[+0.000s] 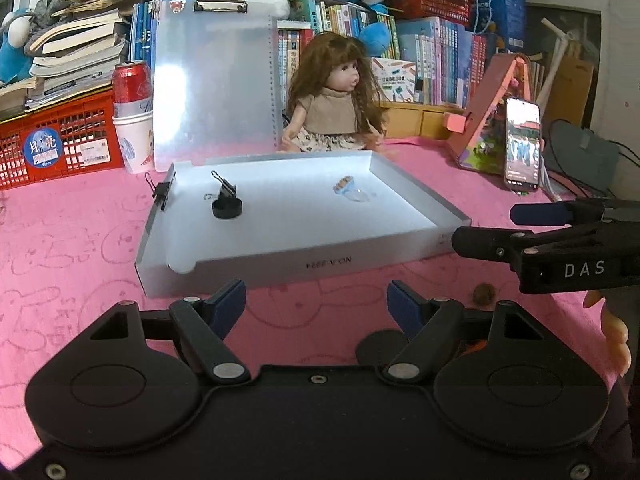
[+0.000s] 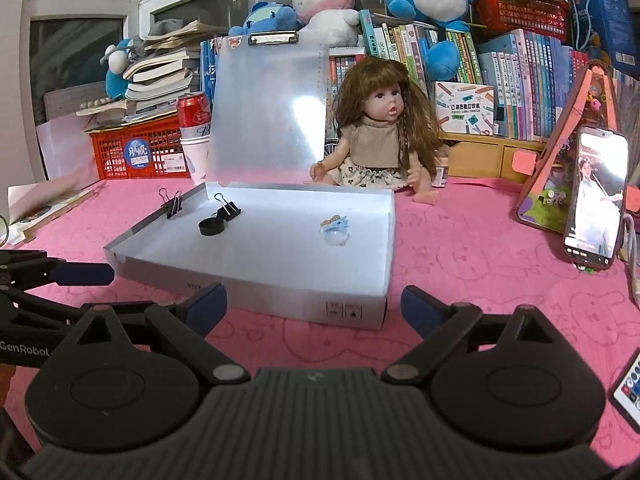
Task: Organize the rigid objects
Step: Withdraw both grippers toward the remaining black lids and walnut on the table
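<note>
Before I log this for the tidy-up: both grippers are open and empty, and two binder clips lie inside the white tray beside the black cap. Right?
Not quite. Only one binder clip lies inside the white tray beside the black cap; the other binder clip is clamped on the tray's left wall, as the right wrist view shows. The left gripper and right gripper are open and empty.

Both tools stand apart with nothing between their blue-padded fingers. The left tool (image 1: 316,300) fills the foot of its own camera's view, jaws spread and tilted a little downward. The right tool (image 2: 314,306) sits likewise in its own view, jaws wide. In the left camera the right tool reaches in from the right edge, bare fingers (image 1: 616,328) of the person's hand showing beneath it. In the right camera the left tool enters from the left edge
</note>
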A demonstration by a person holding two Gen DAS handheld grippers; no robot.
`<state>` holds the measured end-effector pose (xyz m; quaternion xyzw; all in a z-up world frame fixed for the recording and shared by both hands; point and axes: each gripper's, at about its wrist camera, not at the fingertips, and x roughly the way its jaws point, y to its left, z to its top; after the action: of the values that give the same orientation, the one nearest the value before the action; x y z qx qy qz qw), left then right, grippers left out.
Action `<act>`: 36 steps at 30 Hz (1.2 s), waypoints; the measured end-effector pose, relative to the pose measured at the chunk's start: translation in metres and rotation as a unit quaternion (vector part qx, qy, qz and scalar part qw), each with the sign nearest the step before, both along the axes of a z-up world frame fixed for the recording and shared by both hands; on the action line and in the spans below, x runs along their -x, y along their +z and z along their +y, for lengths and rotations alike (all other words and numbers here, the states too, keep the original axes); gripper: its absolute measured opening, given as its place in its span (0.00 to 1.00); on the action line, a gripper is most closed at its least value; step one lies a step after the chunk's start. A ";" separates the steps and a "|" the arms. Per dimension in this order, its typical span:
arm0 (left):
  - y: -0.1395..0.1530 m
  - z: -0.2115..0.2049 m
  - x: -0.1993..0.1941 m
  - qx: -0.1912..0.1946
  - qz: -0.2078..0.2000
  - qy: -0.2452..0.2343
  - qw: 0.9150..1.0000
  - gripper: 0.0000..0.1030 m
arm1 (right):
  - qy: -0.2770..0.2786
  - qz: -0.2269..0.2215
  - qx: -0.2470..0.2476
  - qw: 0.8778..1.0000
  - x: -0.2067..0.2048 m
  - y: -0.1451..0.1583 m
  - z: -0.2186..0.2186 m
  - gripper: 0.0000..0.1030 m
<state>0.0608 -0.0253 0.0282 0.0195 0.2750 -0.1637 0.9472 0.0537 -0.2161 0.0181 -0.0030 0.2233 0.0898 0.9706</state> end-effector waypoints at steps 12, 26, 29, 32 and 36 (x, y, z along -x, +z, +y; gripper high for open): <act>-0.013 -0.003 0.020 -0.006 0.006 -0.013 1.000 0.74 | -0.012 0.007 0.006 1.000 0.019 -0.012 -0.009 0.95; -0.023 -0.007 0.029 -0.008 0.018 -0.030 0.999 0.58 | -0.017 0.018 0.028 0.999 0.031 -0.029 -0.009 0.95; -0.022 -0.007 0.026 0.004 0.022 -0.031 0.999 0.52 | -0.019 0.019 0.028 0.999 0.030 -0.031 -0.009 0.95; -0.021 -0.007 0.022 0.017 0.029 -0.033 0.999 0.45 | -0.018 0.026 0.016 0.999 0.027 -0.031 -0.010 0.95; -0.022 -0.011 0.019 0.028 0.034 -0.034 0.998 0.38 | -0.017 0.034 -0.003 0.999 0.023 -0.031 -0.011 0.83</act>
<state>0.0420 -0.0363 0.0063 -0.0032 0.3014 -0.2042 0.9314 0.0304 -0.2276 -0.0127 0.0065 0.2560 0.0738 0.9638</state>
